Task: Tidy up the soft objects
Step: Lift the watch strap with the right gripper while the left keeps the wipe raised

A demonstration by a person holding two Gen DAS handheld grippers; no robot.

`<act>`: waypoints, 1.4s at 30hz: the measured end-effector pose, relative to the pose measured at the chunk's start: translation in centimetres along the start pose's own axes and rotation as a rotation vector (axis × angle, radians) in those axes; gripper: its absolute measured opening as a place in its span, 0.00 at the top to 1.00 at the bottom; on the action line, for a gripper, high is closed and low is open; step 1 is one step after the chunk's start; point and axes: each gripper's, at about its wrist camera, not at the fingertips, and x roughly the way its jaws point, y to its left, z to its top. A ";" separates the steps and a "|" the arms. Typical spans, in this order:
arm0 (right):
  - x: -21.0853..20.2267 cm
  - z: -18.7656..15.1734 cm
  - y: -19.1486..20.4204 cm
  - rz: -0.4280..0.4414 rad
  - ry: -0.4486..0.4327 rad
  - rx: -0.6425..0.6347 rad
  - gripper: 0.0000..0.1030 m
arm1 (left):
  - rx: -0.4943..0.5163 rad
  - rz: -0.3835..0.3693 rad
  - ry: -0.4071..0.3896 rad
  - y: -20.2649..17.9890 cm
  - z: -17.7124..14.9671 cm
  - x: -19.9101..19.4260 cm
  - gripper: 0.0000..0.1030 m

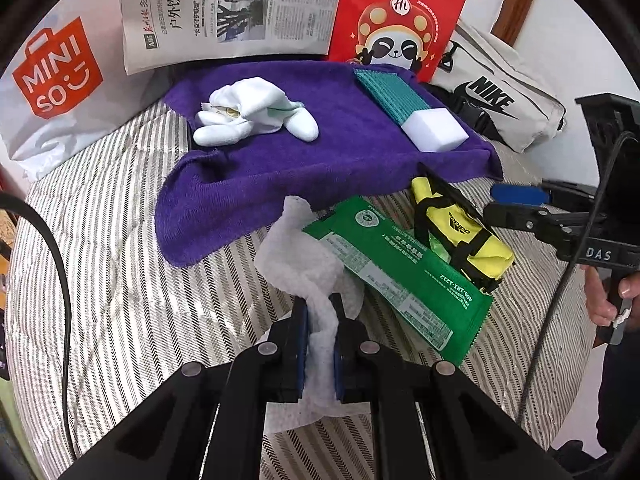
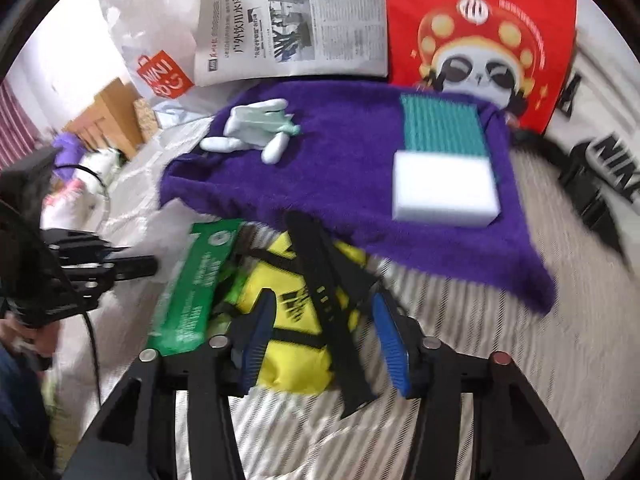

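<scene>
A purple towel point(image 1: 280, 160) lies spread on the striped bed, also in the right wrist view point(image 2: 352, 160). On it lie white gloves point(image 1: 256, 114) point(image 2: 260, 132), a teal ribbed cloth point(image 1: 386, 94) point(image 2: 440, 124) and a white sponge block point(image 1: 434, 128) point(image 2: 444, 188). My left gripper point(image 1: 320, 312) is shut on a white wet wipe point(image 1: 308, 256) drawn from a green wipe pack point(image 1: 400, 276) point(image 2: 196, 280). My right gripper point(image 2: 324, 312) is open above a yellow bag with black straps point(image 2: 296, 320) point(image 1: 460, 228); it shows from the side in the left wrist view point(image 1: 516, 204).
A Miniso bag point(image 1: 56, 76), a newspaper point(image 1: 232, 8), a red panda bag point(image 1: 400, 20) and a Nike bag point(image 1: 500, 100) stand along the back. The striped bedding point(image 1: 120, 280) lies all around. A black cable point(image 1: 60, 260) runs at the left.
</scene>
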 end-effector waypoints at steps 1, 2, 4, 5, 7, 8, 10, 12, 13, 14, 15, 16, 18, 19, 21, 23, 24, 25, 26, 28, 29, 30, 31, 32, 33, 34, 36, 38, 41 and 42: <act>0.4 0.1 0.1 -0.004 0.009 -0.010 0.57 | 0.000 -0.003 0.001 -0.1 0.0 0.1 0.90; 0.9 0.2 0.1 0.002 0.028 -0.009 0.62 | 0.001 -0.007 0.002 -0.1 0.1 0.2 0.90; 2.0 0.2 0.0 0.015 0.070 -0.012 0.82 | 0.001 -0.009 0.005 -0.2 0.2 0.4 0.90; 2.4 0.2 0.1 0.008 0.080 -0.020 0.82 | 0.001 -0.010 0.006 -0.2 0.2 0.4 0.90; 2.8 0.0 0.4 -0.019 0.074 -0.049 0.84 | 0.003 -0.012 0.009 -0.2 0.2 0.6 0.90; 2.8 -0.1 0.5 -0.022 0.069 -0.052 0.85 | 0.005 -0.012 0.011 -0.2 0.2 0.6 0.90; 2.4 -0.2 0.3 -0.026 0.064 -0.041 0.93 | 0.009 -0.006 0.018 -0.3 0.2 0.8 0.90; 1.7 -0.2 -0.1 -0.018 0.050 -0.016 0.95 | 0.015 -0.004 0.020 -0.4 0.2 0.9 0.90; 1.4 -0.3 -0.4 -0.004 0.050 -0.005 0.95 | 0.016 -0.004 0.021 -0.4 0.1 0.9 0.90; 1.3 -0.2 -0.6 -0.002 0.052 0.004 0.95 | 0.014 -0.004 0.023 -0.3 0.1 1.0 0.90; 1.4 -0.2 -0.9 -0.010 0.052 0.013 0.95 | 0.011 -0.005 0.024 -0.3 0.1 1.0 0.90; 1.9 -0.3 -1.2 -0.016 0.066 0.020 0.95 | 0.004 -0.006 0.023 -0.2 0.2 1.2 0.90; 2.6 -0.2 -1.2 -0.014 0.077 0.026 0.95 | -0.006 -0.015 0.021 0.0 0.2 1.3 0.90; 2.7 -0.2 -1.3 -0.009 0.077 0.036 0.95 | -0.013 -0.020 0.020 0.0 0.3 1.4 0.90; 2.6 -0.3 -1.5 0.003 0.072 0.048 0.96 | -0.029 -0.034 0.018 0.2 0.3 1.6 0.90; 2.2 -0.3 -1.7 0.025 0.067 0.061 0.97 | -0.039 -0.048 0.015 0.5 0.2 1.6 0.90; 1.8 -0.3 -1.8 0.021 0.060 0.064 0.97 | -0.042 -0.051 0.011 0.5 0.2 1.4 0.90; 1.5 -0.3 -1.9 0.015 0.053 0.062 0.97 | -0.045 -0.050 0.001 0.6 0.2 1.0 0.90; 1.3 -0.3 -1.9 0.016 0.049 0.062 0.97 | -0.049 -0.051 -0.009 0.7 0.2 0.6 0.90; 1.0 -0.3 -2.0 0.025 0.050 0.068 0.97 | -0.056 -0.057 -0.023 1.0 0.2 0.0 0.90; 0.8 -0.3 -2.0 0.023 0.050 0.066 0.97 | -0.060 -0.055 -0.030 1.1 0.2 -0.4 0.90; 0.7 -0.2 -1.9 0.021 0.045 0.065 0.97 | -0.062 -0.050 -0.035 1.2 0.3 -0.7 0.90; 0.5 -0.2 -1.9 0.023 0.043 0.066 0.97 | -0.066 -0.048 -0.039 1.4 0.3 -1.0 0.90; 0.4 -0.1 -1.9 0.026 0.041 0.067 0.97 | -0.073 -0.047 -0.044 1.6 0.2 -1.2 0.90; 0.4 0.0 -1.9 0.029 0.041 0.068 0.97 | -0.080 -0.051 -0.047 1.8 0.2 -1.4 0.90; 0.3 0.1 -1.8 0.030 0.042 0.068 0.97 | -0.089 -0.055 -0.052 2.0 0.2 -1.7 0.90; 0.0 0.1 -1.8 0.033 0.033 0.067 0.97 | -0.099 -0.062 -0.059 2.2 0.1 -2.1 0.90; -0.3 0.2 -1.8 0.034 0.027 0.066 0.97 | -0.108 -0.054 -0.071 2.4 0.1 -2.5 0.91; -0.9 0.4 -2.0 0.031 0.016 0.070 0.97 | -0.111 -0.038 -0.086 2.6 -0.1 -3.4 0.91; -1.0 0.4 -2.0 0.030 0.013 0.070 0.97 | -0.107 -0.029 -0.098 2.6 -0.1 -3.9 0.90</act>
